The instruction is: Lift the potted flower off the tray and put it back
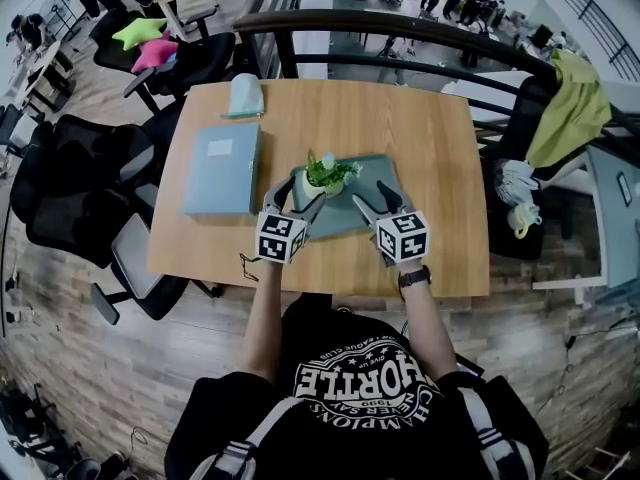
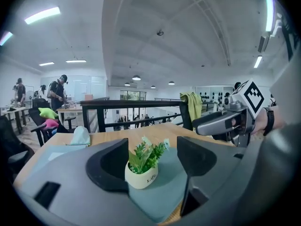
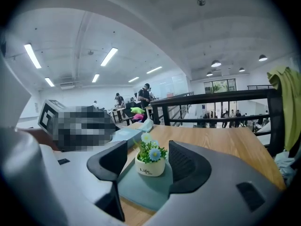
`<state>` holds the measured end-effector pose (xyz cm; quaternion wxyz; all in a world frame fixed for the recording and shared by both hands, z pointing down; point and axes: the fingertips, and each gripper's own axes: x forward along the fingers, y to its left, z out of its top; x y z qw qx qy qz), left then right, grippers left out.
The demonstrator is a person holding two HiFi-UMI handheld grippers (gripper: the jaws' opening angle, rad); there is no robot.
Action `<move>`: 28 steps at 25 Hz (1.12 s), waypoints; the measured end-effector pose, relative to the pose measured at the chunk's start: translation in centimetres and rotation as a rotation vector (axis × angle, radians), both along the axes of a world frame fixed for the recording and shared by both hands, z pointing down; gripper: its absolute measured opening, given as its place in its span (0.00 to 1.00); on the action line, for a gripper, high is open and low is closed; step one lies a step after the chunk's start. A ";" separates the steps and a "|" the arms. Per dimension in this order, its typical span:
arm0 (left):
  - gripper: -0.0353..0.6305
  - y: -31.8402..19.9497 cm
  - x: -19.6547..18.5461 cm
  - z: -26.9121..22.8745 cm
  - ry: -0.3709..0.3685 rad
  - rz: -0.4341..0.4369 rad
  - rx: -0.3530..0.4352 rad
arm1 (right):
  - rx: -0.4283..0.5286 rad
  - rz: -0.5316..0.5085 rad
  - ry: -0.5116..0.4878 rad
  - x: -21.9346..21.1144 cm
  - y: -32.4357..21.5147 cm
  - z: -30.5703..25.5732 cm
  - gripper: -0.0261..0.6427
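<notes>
Nearest the head camera, the person's black T-shirt [image 1: 350, 388] with white print is filling the bottom of the view. Both bare forearms are reaching forward over the near edge of the wooden surface [image 1: 400, 118]. A dark wristwatch [image 1: 414, 277] is sitting on the right wrist.

The left gripper [image 1: 295, 200] and the right gripper [image 1: 372, 196] are hanging side by side at the near side of the teal tray [image 1: 365, 213], marker cubes facing up. Both are pointing away from the person and slightly down.

The potted flower [image 1: 316, 180] is standing upright on the tray, toward its left part in the head view. It is a cream pot with green leaves and small pale blossoms.

Seen along the left gripper, its jaws are standing apart and released. The pot is showing in the gap, nearer the left jaw and beyond the pads, with neither pad pressing on it. Seen along the right gripper, the jaws are likewise gaping and grasping nothing, and the pot is sitting on the tray farther out, framed between them.

Left of the tray, a light-blue folder [image 1: 222, 168] is lying flat on the surface. A pale-blue cloth [image 1: 245, 95] is resting beyond it near the far edge. Black office chairs [image 1: 70, 198] are crowding the left side. A dark railing [image 1: 400, 28] is running behind the surface, and a yellow-green garment [image 1: 575, 108] is hanging over it at the right.
</notes>
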<state>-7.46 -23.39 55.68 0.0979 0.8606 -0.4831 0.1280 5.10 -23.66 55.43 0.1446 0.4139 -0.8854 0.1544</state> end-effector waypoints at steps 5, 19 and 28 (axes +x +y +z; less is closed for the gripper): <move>0.52 1.3 1.0 -2.5 0.052 -0.005 0.053 | 0.012 0.032 -0.011 0.9 1.0 -1.4 0.44; 0.37 4.7 1.5 -8.5 0.125 -0.025 0.156 | 0.079 0.107 -0.031 2.9 3.8 -6.8 0.28; 0.30 6.4 2.4 -11.6 0.108 -0.012 0.224 | 0.162 0.169 -0.017 4.5 5.2 -10.2 0.22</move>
